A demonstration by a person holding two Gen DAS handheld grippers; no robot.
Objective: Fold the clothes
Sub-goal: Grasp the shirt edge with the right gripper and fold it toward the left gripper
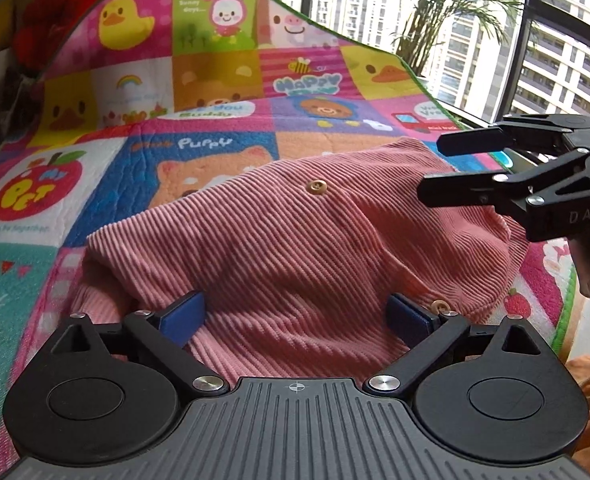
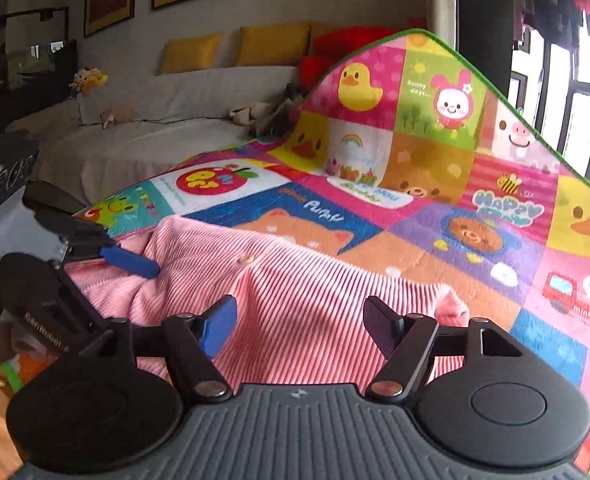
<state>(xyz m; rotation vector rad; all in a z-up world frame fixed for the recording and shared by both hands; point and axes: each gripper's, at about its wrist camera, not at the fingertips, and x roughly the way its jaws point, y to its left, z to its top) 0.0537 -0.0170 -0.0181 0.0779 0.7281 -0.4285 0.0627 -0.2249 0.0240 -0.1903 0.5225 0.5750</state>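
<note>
Daylight from tall windows (image 1: 475,32) falls across a patchwork cartoon play mat (image 1: 223,80), its far edge propped up against a grey sofa (image 2: 155,128) with yellow cushions (image 2: 271,42). On the mat's flat part lies a pink corduroy garment (image 1: 287,240), rumpled, with wooden buttons (image 1: 316,187) facing up. I hold my left gripper (image 1: 295,316) spread wide over the garment's near edge, cloth showing between the blue pads (image 1: 183,314), nothing clamped. My right gripper (image 2: 299,320) is likewise wide apart above the garment's right side, gripping nothing, near its corner (image 2: 451,304).
</note>
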